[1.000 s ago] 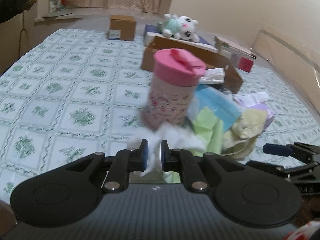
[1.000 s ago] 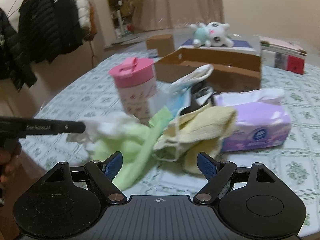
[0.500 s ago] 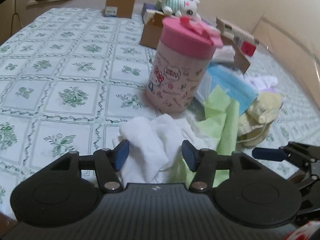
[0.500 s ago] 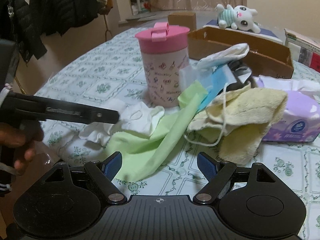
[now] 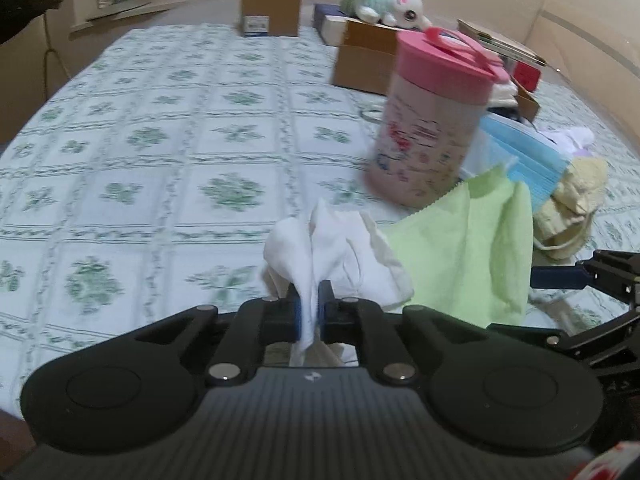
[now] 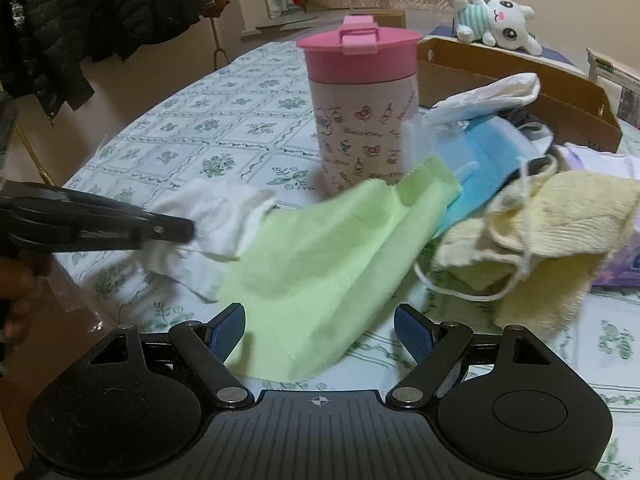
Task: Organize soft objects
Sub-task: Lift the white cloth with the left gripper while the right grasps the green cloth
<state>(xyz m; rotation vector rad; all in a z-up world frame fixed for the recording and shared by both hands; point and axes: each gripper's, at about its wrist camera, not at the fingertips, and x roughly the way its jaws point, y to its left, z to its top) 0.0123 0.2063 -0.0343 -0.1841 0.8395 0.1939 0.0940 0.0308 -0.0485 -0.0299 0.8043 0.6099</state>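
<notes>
Left gripper (image 5: 308, 312), closing, pinches white cloth (image 5: 332, 248) at lower centre. Right gripper (image 6: 319, 328) gapes empty over green cloth (image 6: 320, 264); cup (image 5: 432, 128) blurred.

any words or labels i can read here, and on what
"Hello Kitty": printed on the side of the pink-lidded cup, among small bows and bottles.
White sticker on the small cardboard box: too blurred to read.
Round logo on the purple tissue pack: cut off, unreadable.
Nothing else carries legible text.
</notes>
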